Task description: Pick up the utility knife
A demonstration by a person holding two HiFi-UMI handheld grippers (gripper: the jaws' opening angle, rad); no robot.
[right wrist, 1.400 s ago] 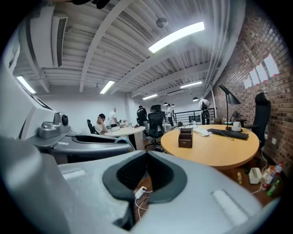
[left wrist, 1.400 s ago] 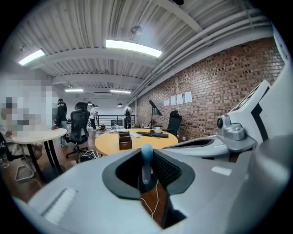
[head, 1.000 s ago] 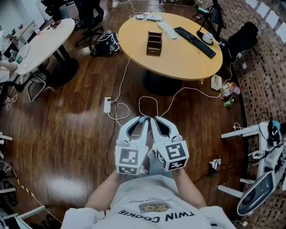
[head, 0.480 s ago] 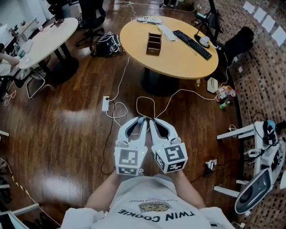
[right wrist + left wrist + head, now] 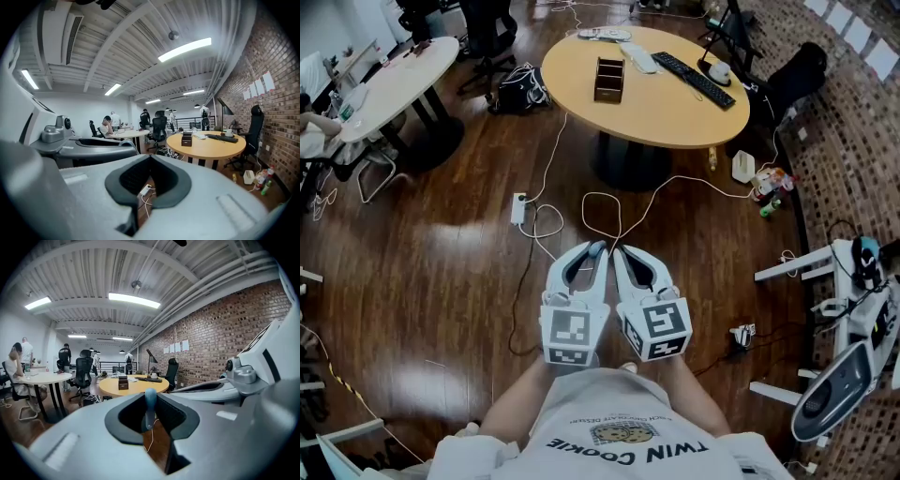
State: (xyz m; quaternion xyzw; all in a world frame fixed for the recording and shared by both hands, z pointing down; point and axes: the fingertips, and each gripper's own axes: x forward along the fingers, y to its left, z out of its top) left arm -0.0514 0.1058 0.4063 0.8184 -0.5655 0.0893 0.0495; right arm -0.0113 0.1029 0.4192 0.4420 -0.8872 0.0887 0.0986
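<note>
My two grippers are held side by side in front of the person's chest, pointing at the round wooden table (image 5: 675, 117). The left gripper (image 5: 594, 250) is shut on a slim blue tool (image 5: 150, 401), which stands upright between its jaws; its blue tip (image 5: 597, 247) peeks out in the head view. I cannot tell for sure that this tool is the utility knife. The right gripper (image 5: 622, 251) is shut, its tips meeting with nothing between them (image 5: 150, 157). No other knife shows on the table or the floor.
On the round table stand a wooden organiser (image 5: 608, 79), a keyboard (image 5: 693, 79) and small items. A power strip (image 5: 518, 208) and looping cables (image 5: 602, 214) lie on the wooden floor ahead. A white table (image 5: 394, 84) with chairs stands left; equipment (image 5: 853, 375) stands right.
Both grippers keep the same side-by-side pose before the body. The round table, power strip and floor clutter have slid slightly up and left in the head view as the person walks.
</note>
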